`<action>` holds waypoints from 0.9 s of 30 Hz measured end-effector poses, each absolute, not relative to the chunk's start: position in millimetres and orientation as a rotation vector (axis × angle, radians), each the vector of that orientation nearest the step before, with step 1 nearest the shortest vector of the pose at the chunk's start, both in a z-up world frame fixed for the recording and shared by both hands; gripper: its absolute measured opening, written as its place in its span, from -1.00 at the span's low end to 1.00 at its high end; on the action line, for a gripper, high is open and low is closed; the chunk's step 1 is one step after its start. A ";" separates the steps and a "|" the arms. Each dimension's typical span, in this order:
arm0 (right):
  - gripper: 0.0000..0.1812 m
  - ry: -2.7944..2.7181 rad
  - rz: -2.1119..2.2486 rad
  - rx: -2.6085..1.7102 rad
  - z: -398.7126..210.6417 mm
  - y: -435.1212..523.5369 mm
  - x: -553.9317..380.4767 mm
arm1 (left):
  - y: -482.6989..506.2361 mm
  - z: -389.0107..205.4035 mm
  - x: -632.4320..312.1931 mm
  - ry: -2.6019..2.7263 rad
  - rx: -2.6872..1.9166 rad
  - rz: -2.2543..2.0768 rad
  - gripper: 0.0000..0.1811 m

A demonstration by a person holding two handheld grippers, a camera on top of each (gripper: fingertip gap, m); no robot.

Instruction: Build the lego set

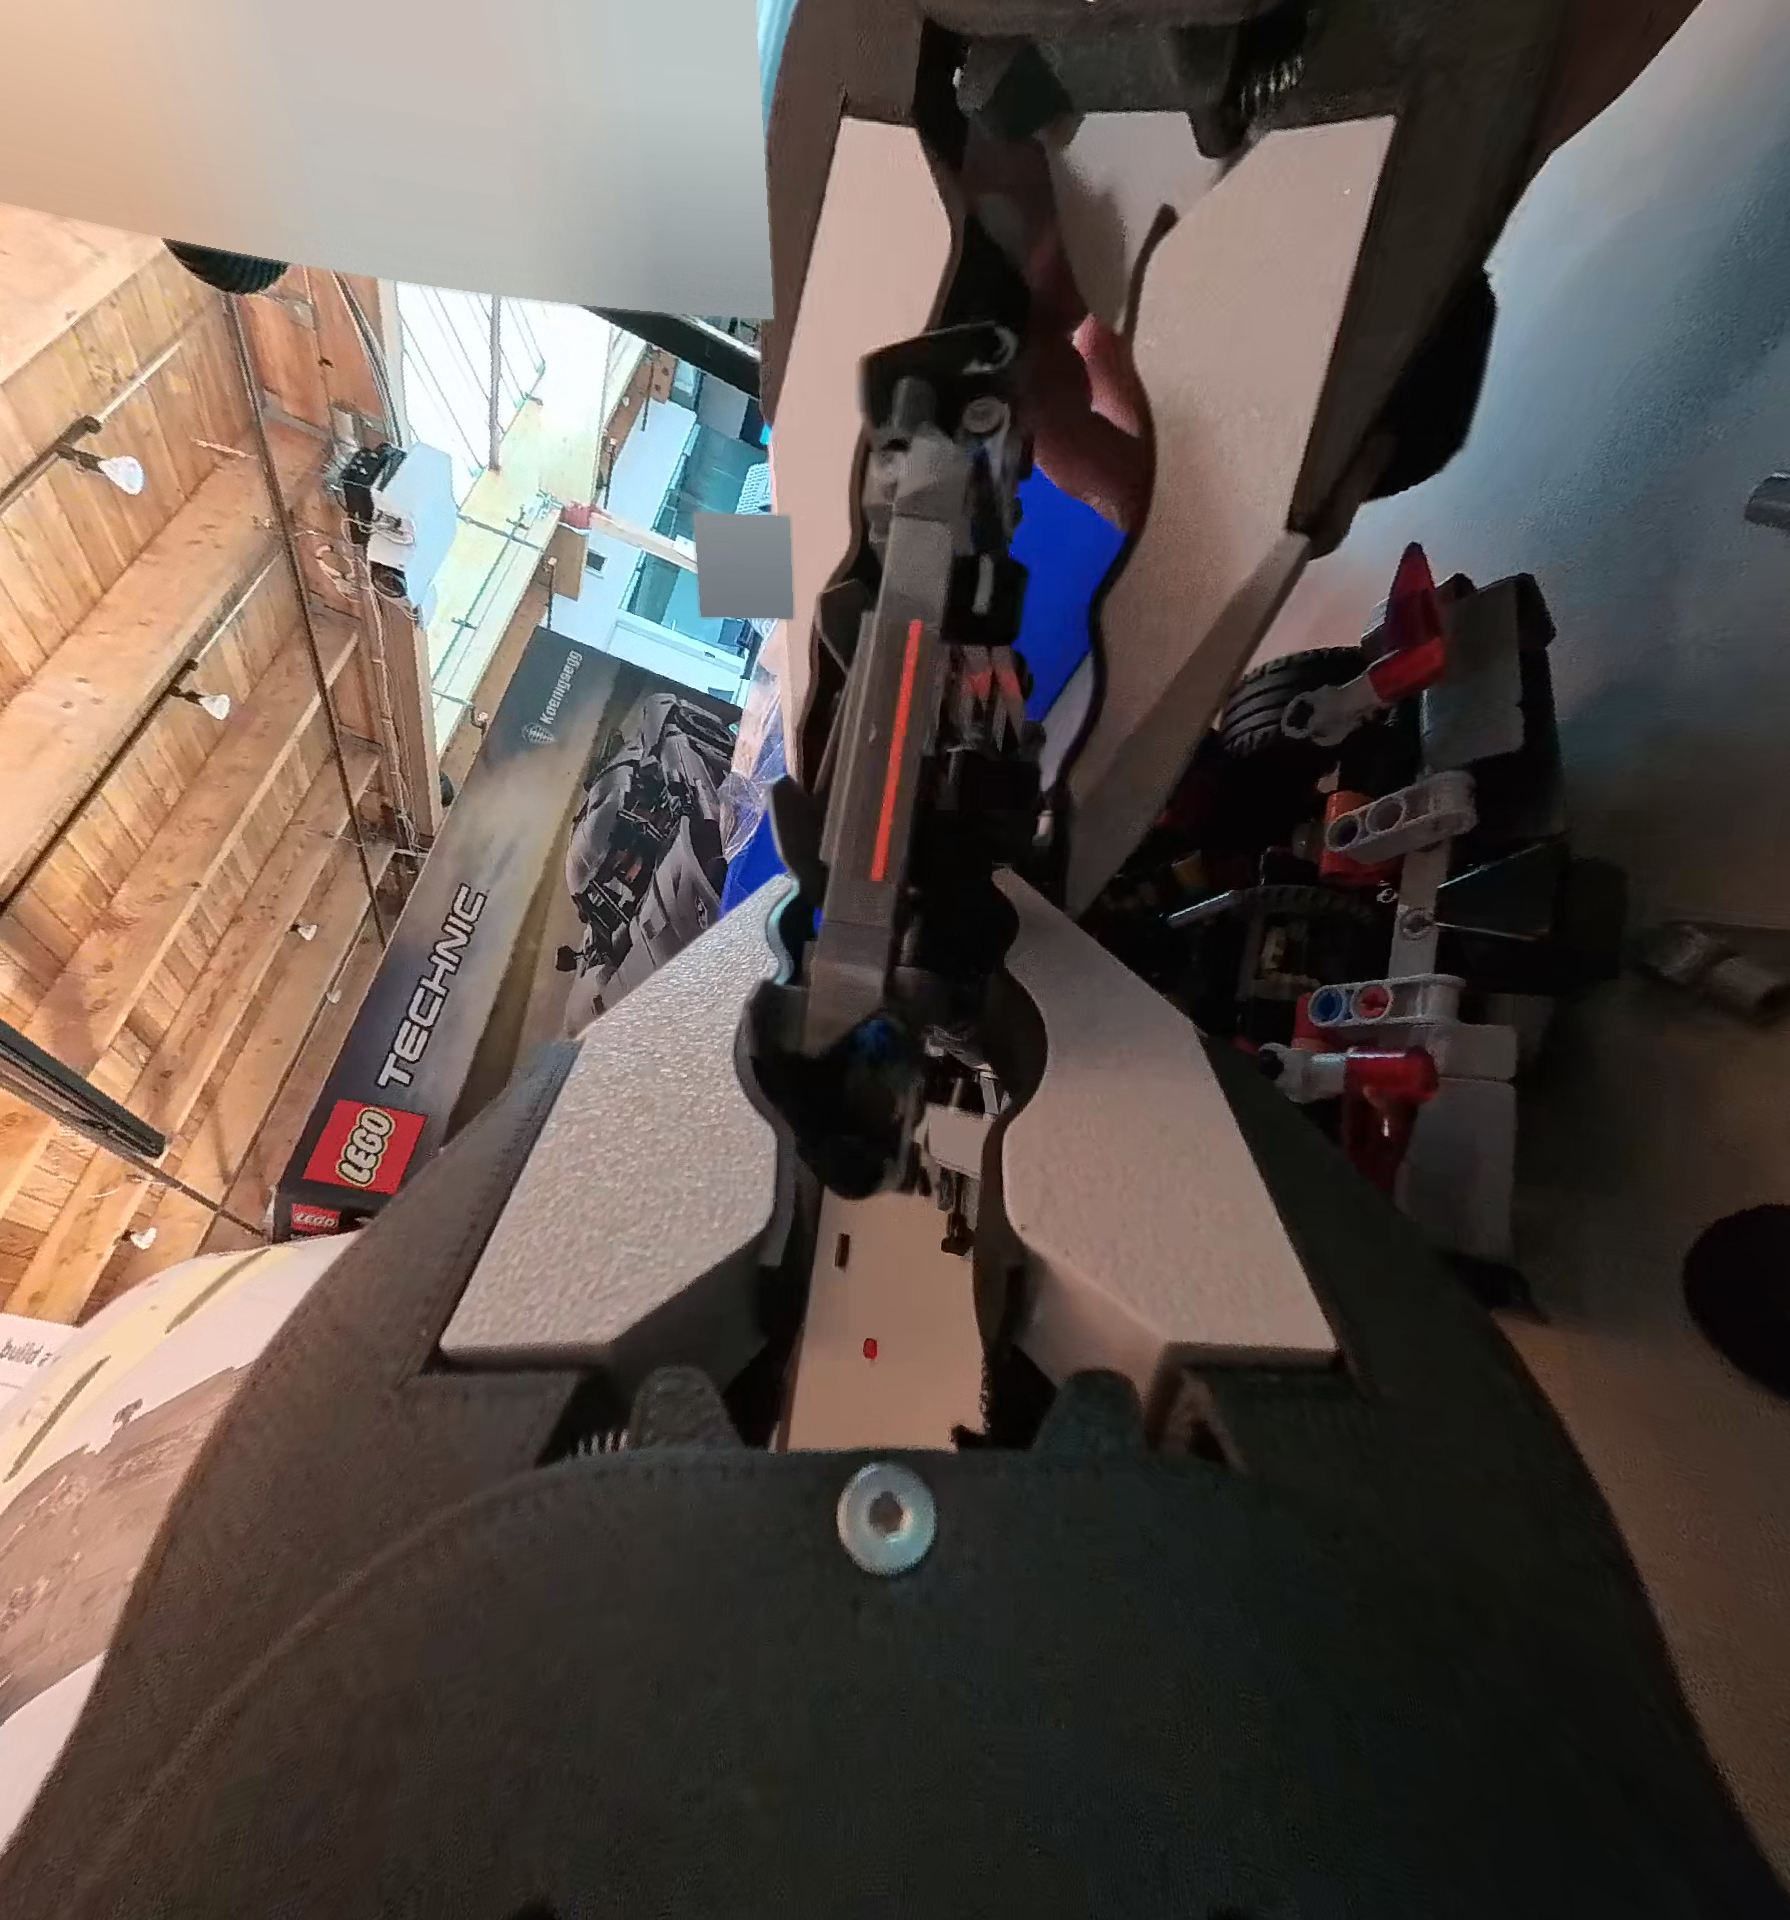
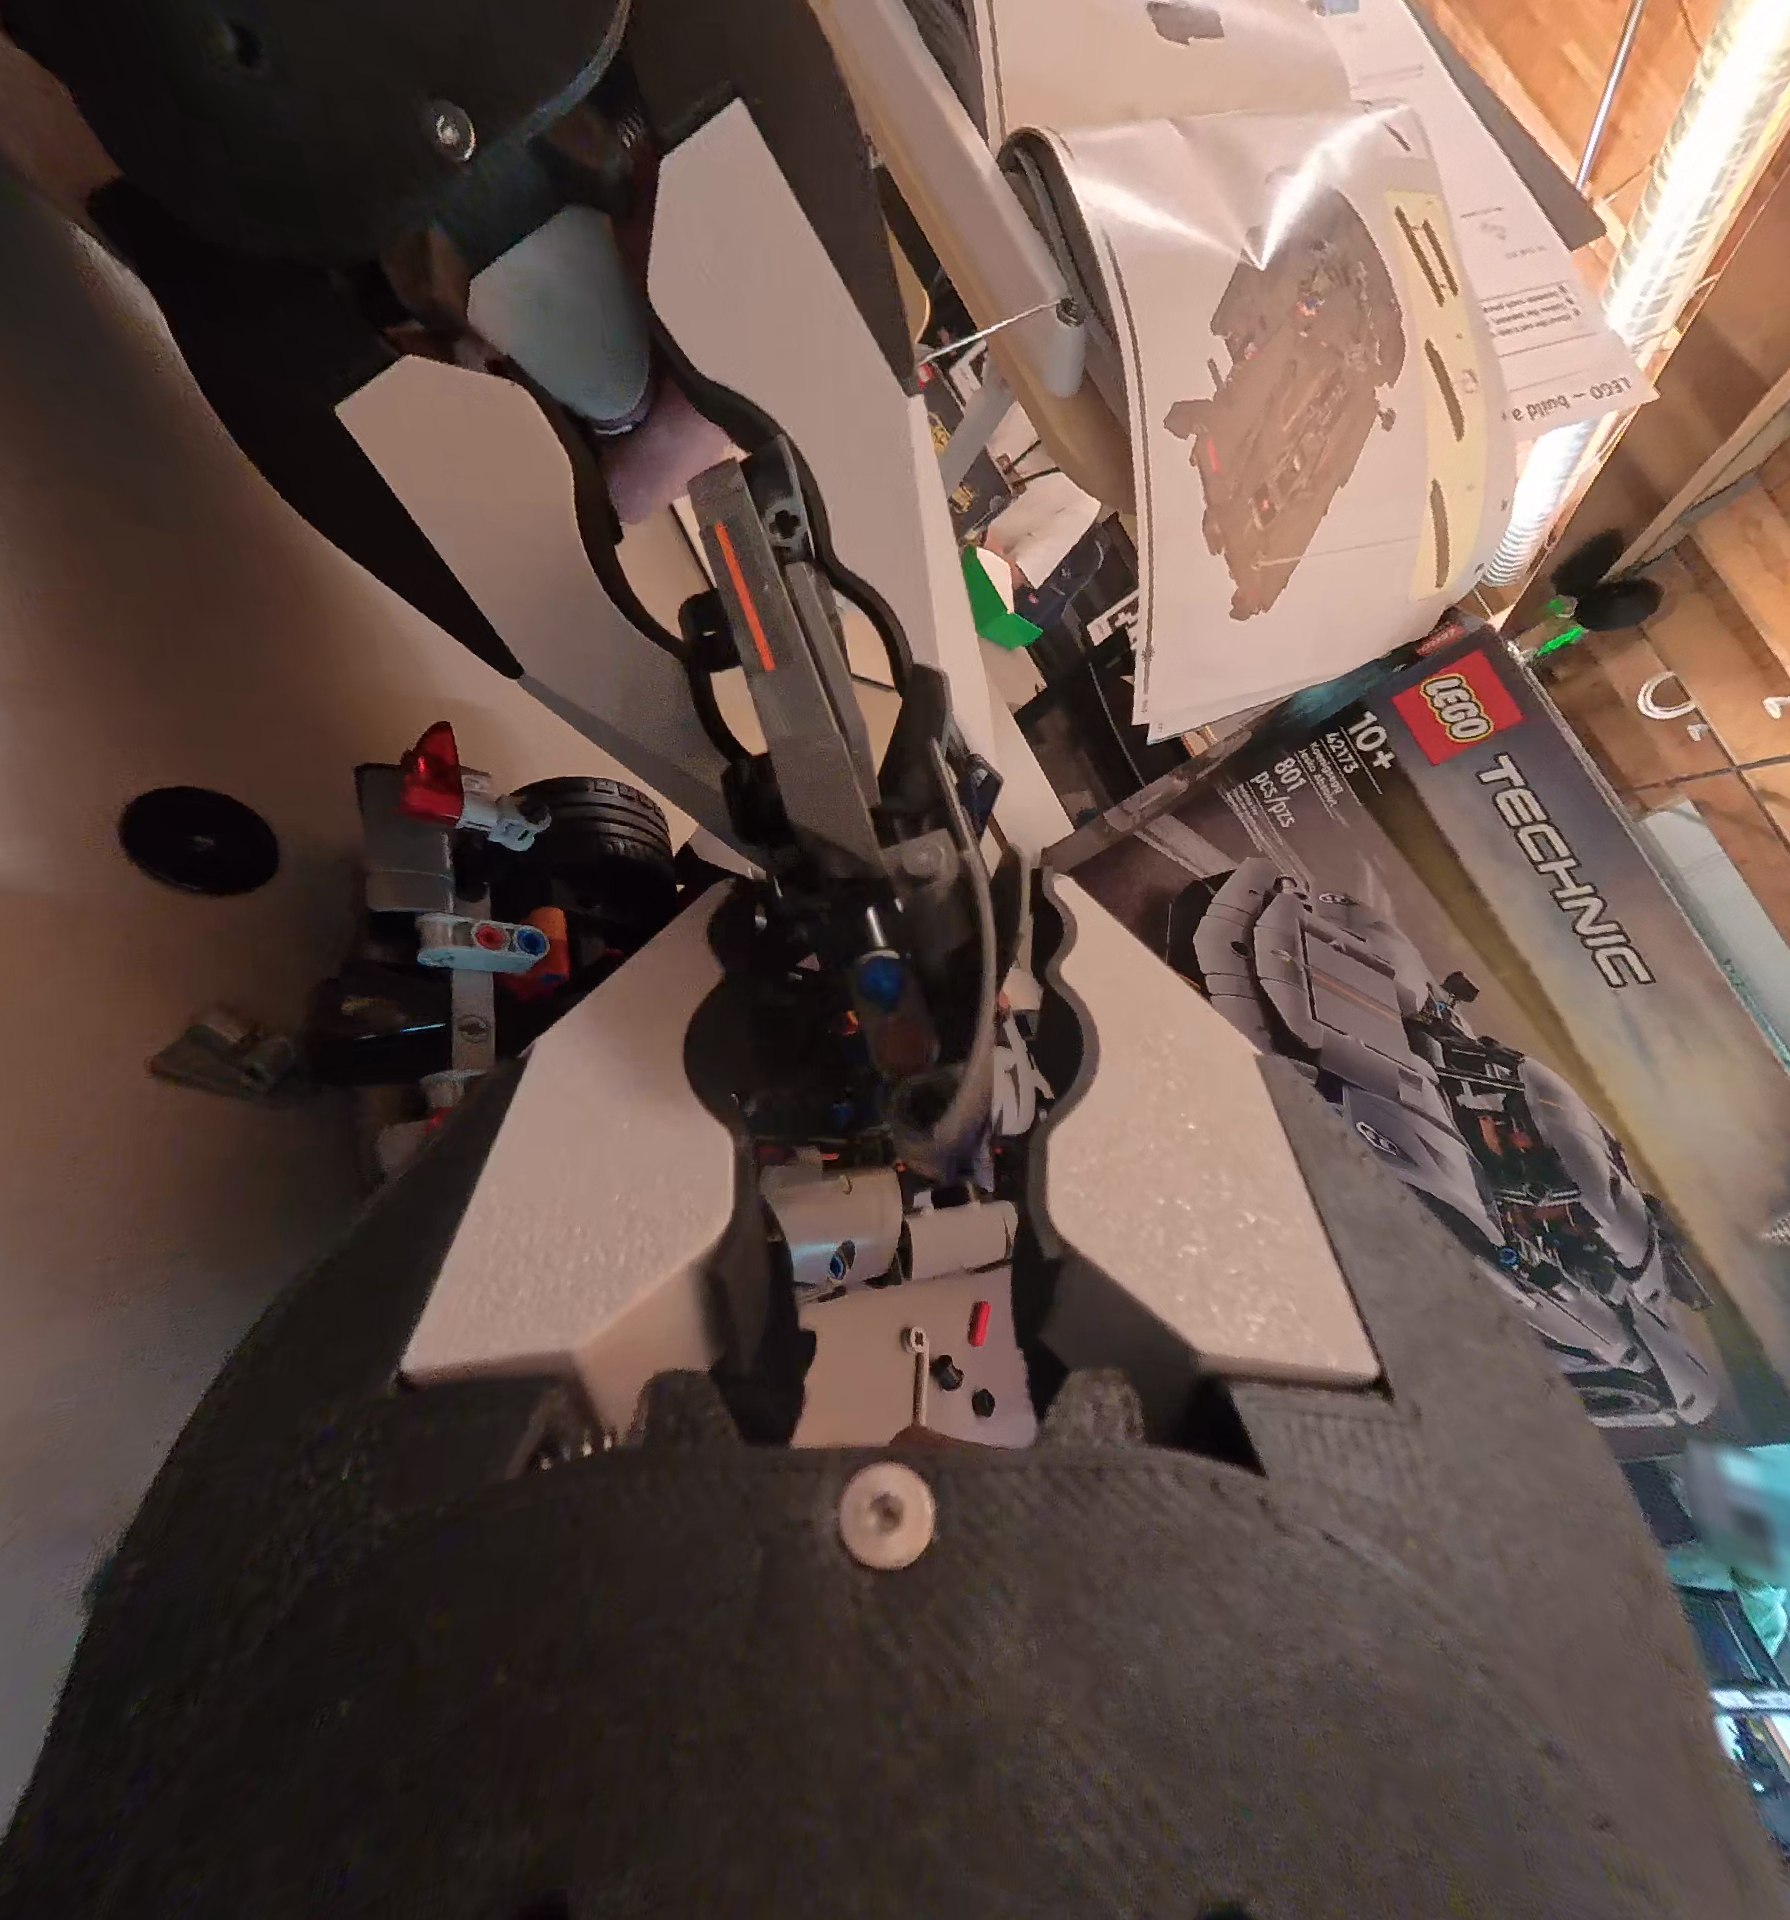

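A long grey panel [image 1: 896,748], smooth with an orange stripe, is gripped at opposite ends by the left gripper [image 1: 896,1029] and right gripper [image 2: 886,997]; its black underside is hard to make out. The studded car [image 1: 1390,914] is partly hidden on the bench [image 1: 1701,312].

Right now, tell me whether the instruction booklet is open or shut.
Open: the instruction booklet shows a printed page with a picture of the model, its pages curling beside the set box.

Left gripper [image 1: 896,997] and right gripper [image 2: 886,997] face each other tip to tip, both closed on one grey assembly [image 1: 896,748].
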State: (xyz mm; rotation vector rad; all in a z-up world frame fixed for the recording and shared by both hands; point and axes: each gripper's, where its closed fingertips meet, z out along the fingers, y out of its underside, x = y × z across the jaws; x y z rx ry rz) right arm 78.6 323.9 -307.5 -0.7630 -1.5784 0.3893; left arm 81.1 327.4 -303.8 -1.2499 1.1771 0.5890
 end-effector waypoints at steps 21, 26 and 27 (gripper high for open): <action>-0.67 -1.565 0.410 -0.808 -307.3 329.9 80.8 | 327.4 -302.1 82.7 1.209 -1.276 0.595 -0.68; -0.71 -1.549 0.437 -0.832 -306.1 332.0 80.8 | 328.1 -300.9 82.1 1.212 -1.305 0.577 -0.69; -0.71 -1.549 0.436 -0.830 -306.1 332.1 80.9 | 328.1 -300.6 82.2 1.214 -1.307 0.578 -0.69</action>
